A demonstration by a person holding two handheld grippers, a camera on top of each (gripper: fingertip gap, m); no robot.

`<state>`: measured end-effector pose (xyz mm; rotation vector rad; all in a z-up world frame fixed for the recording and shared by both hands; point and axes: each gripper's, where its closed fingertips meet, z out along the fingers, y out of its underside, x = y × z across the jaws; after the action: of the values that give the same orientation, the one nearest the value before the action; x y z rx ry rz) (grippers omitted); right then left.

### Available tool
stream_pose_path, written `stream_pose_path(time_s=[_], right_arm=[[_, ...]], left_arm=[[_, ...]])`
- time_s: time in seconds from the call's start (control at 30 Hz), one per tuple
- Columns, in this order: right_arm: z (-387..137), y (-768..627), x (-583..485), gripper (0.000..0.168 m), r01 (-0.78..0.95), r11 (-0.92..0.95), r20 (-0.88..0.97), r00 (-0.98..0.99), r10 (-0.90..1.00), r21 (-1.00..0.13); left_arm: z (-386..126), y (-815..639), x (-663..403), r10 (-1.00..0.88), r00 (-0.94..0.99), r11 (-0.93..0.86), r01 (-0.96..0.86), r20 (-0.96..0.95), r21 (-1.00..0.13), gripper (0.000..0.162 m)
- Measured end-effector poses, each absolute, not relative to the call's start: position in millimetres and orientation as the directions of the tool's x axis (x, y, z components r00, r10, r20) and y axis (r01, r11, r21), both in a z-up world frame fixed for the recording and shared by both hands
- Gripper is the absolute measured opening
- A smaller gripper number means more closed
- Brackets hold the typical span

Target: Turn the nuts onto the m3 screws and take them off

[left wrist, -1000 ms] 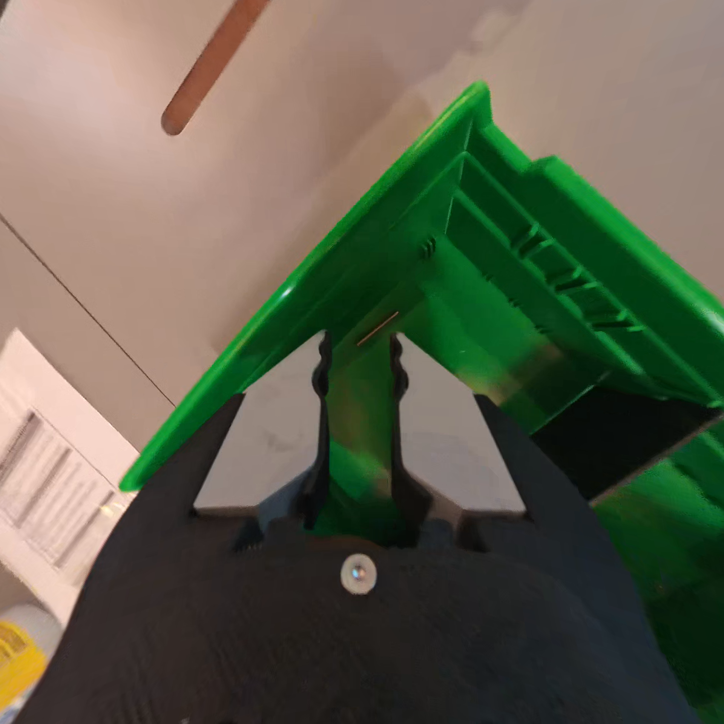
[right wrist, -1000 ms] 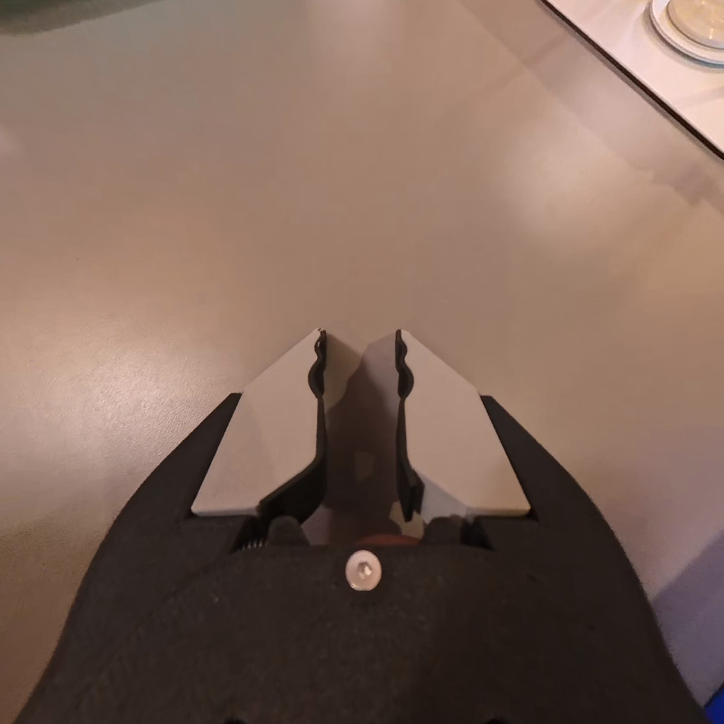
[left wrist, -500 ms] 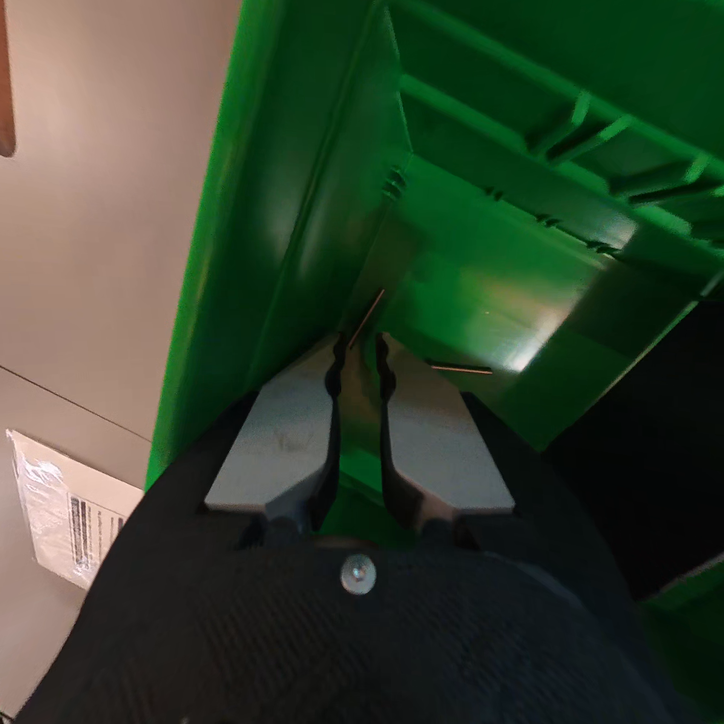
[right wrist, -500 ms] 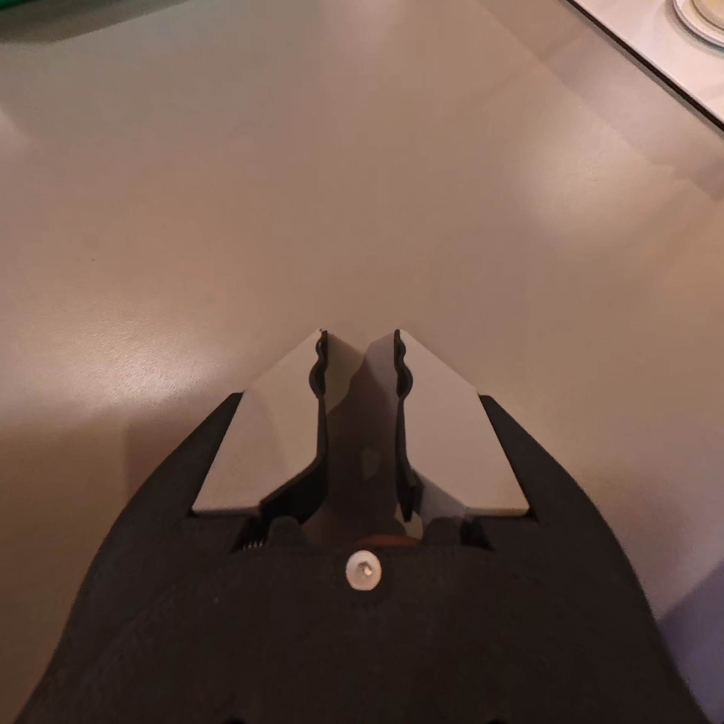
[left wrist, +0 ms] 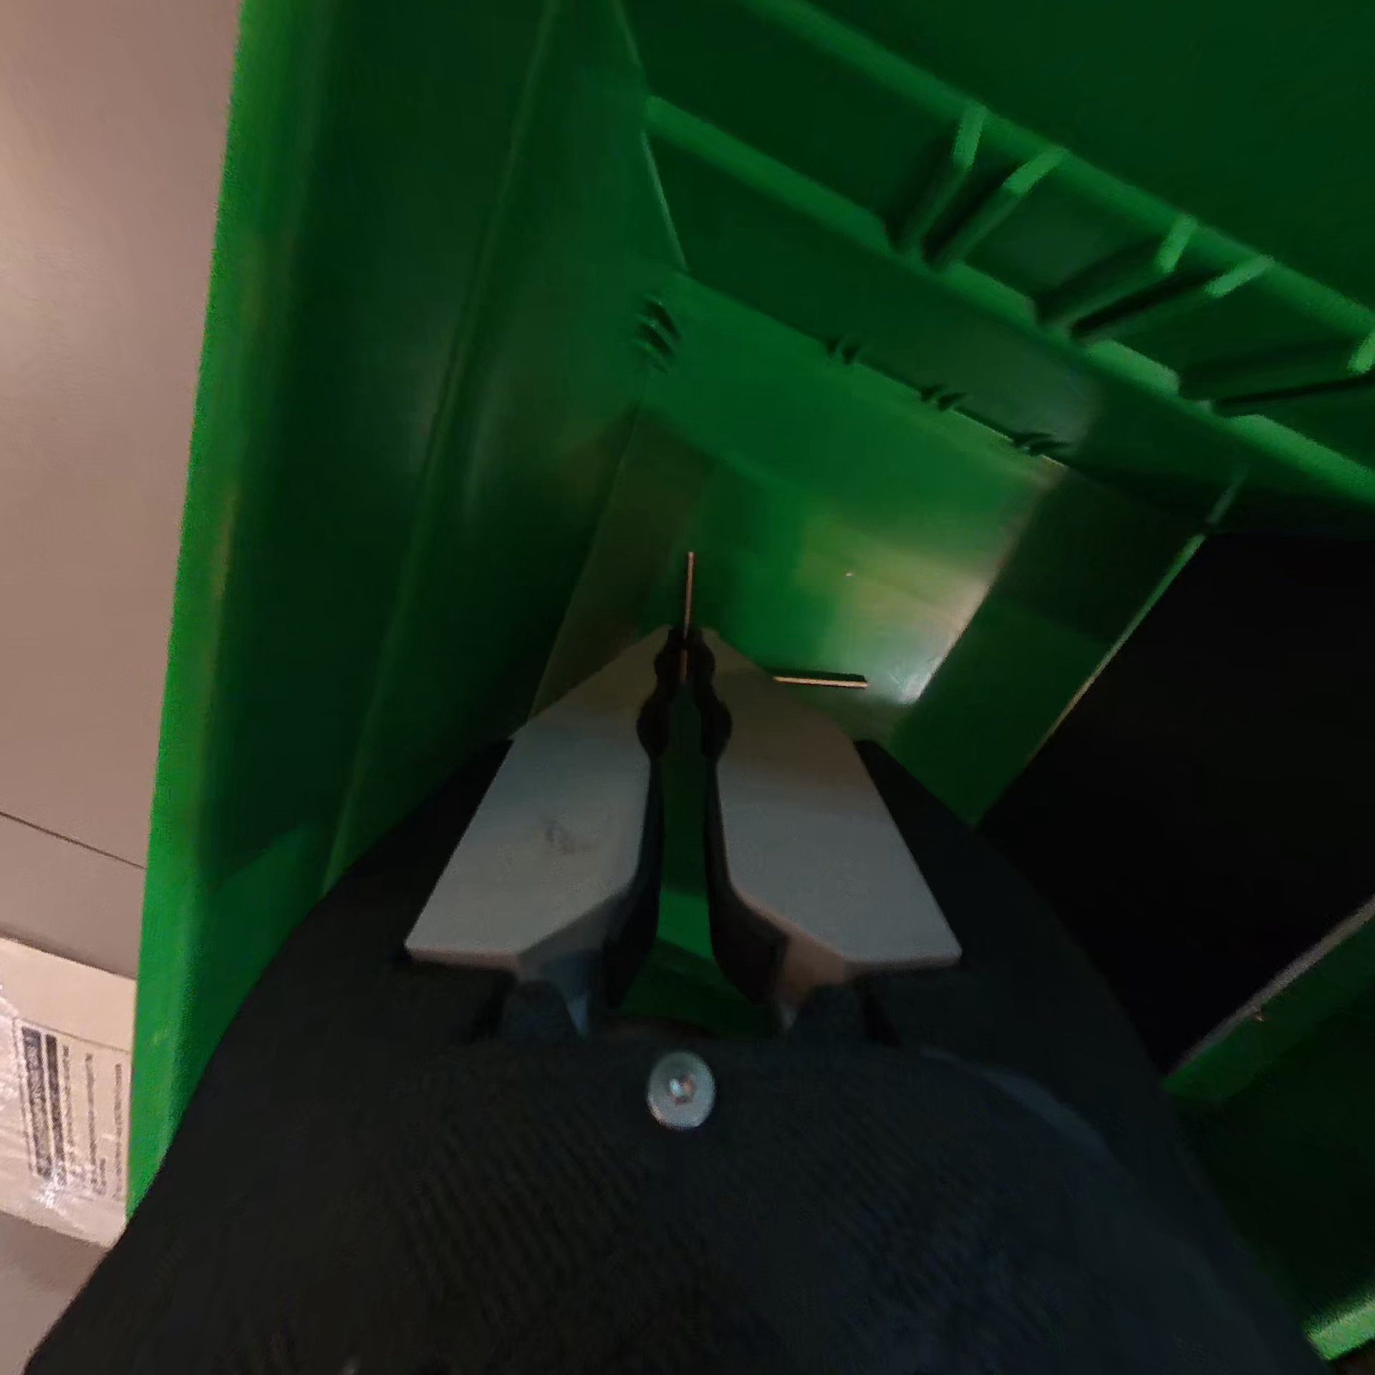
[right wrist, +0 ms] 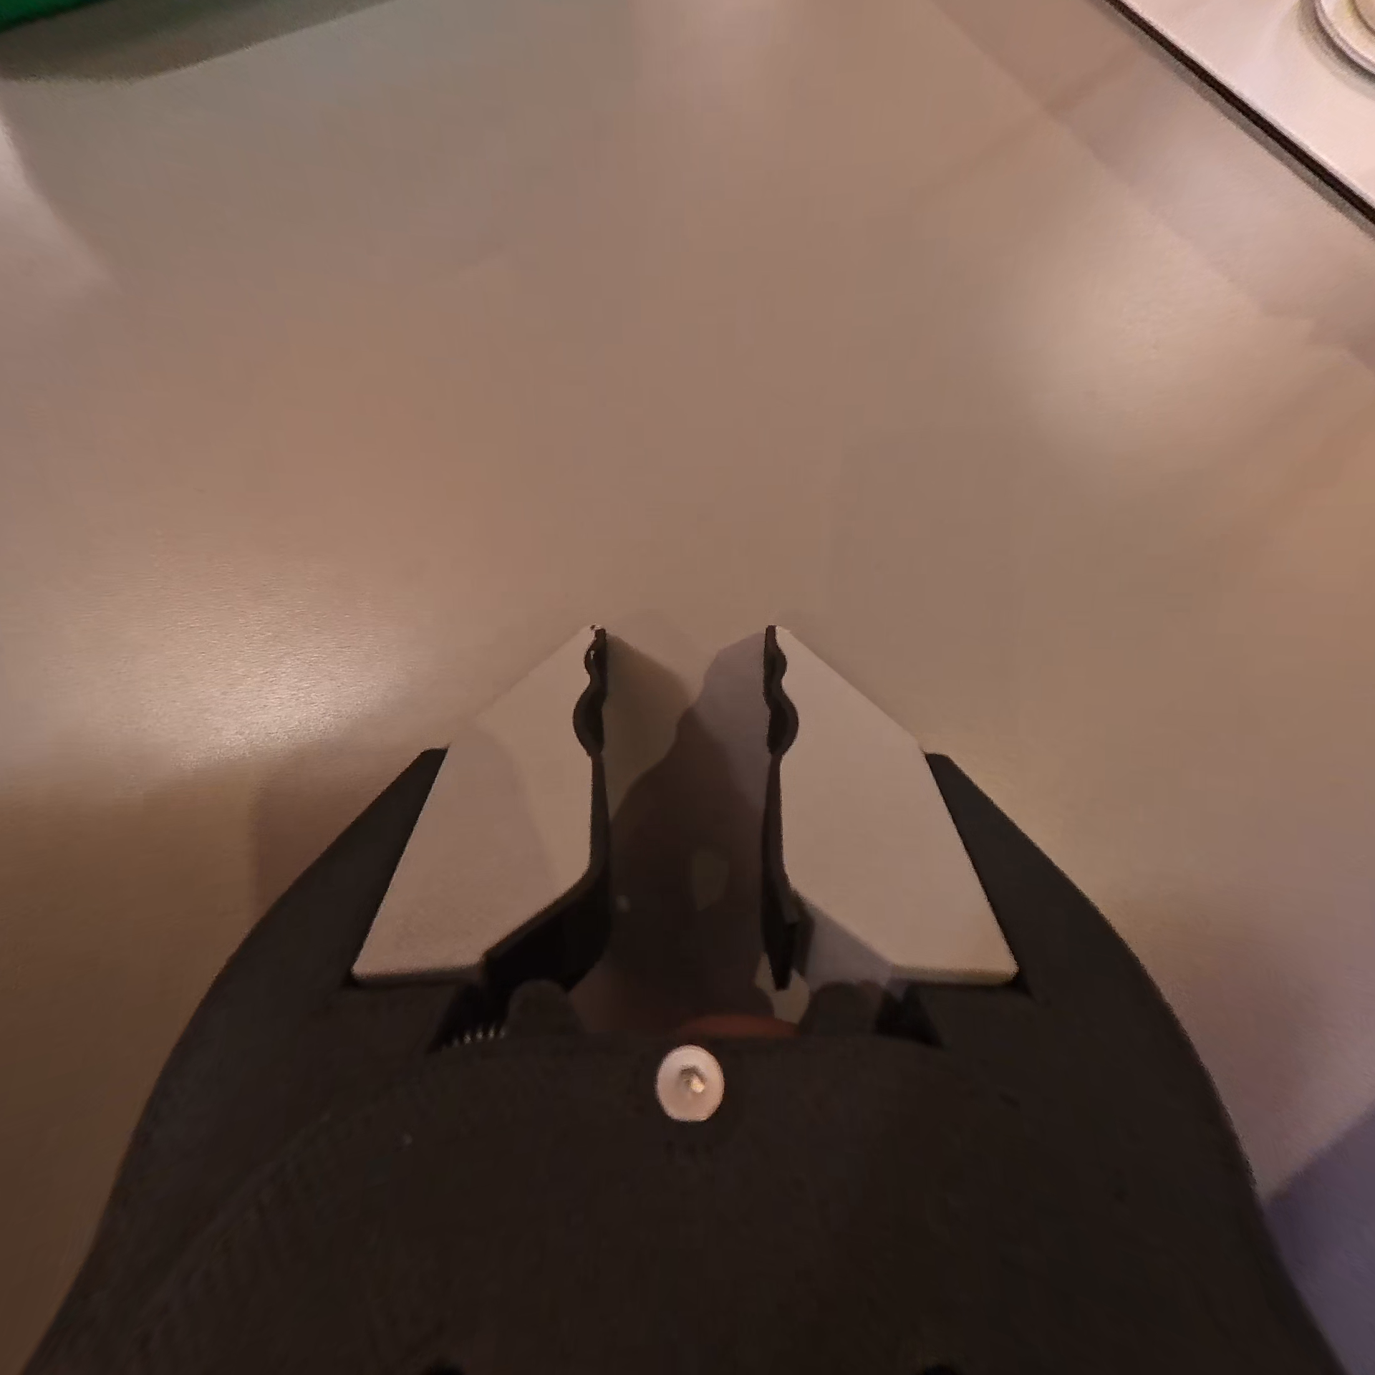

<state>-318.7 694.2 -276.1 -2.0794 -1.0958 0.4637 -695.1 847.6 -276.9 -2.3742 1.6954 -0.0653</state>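
Note:
In the left wrist view my left gripper [left wrist: 685, 641] is inside a green plastic bin [left wrist: 417, 461], low near its floor by the left wall. Its jaws are shut on a thin m3 screw [left wrist: 690, 588], which sticks straight out beyond the fingertips. A second thin screw [left wrist: 820, 678] lies flat on the bin floor just right of the tips. No nut shows. In the right wrist view my right gripper [right wrist: 684, 632] is open and empty, hovering over bare beige table [right wrist: 670, 335].
A clear bag with a printed label [left wrist: 59, 1101] lies on the table left of the bin. A dark divider [left wrist: 1205, 781] bounds the bin compartment on the right. A white board edge [right wrist: 1265, 104] and a round white dish [right wrist: 1350, 33] sit far right. Across from one pair of fingers to the other is roughly 40 cm.
My left gripper went down into the bin and closed on the thin screw, which now points straight ahead from the tips. My right gripper drifted slightly and its jaws stand a little wider.

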Motion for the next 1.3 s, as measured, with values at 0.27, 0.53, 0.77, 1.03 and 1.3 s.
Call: stream_pose_path(time_s=[0.27,0.53,0.77,1.03,1.3], right_arm=[[-276,693,-319,0.040,0.559,-0.369,0.019,0.568,0.822,-0.742],[-272,692,-320,0.039,0.535,-0.374,-0.009,0.564,0.826,-0.757],[-231,684,-330,0.035,0.362,-0.325,-0.108,0.506,0.856,-0.874],[-151,647,-344,0.025,0.083,-0.132,-0.099,0.319,0.943,-0.988],[-134,644,-331,0.023,-0.033,-0.156,-0.159,0.283,0.946,-0.987]], left_arm=[[-271,848,-701,-0.928,0.342,-0.305,-0.926,-0.149,-0.223,0.002],[-216,840,-705,-0.879,0.435,-0.332,-0.853,-0.196,-0.403,0.001],[-111,787,-627,-0.884,0.443,-0.135,-0.553,-0.153,-0.822,0.001],[-81,678,-448,-0.949,0.315,-0.052,-0.167,-0.004,-0.985,0.000],[-138,647,-345,-0.957,0.129,-0.255,0.047,0.259,-0.966,0.000]])
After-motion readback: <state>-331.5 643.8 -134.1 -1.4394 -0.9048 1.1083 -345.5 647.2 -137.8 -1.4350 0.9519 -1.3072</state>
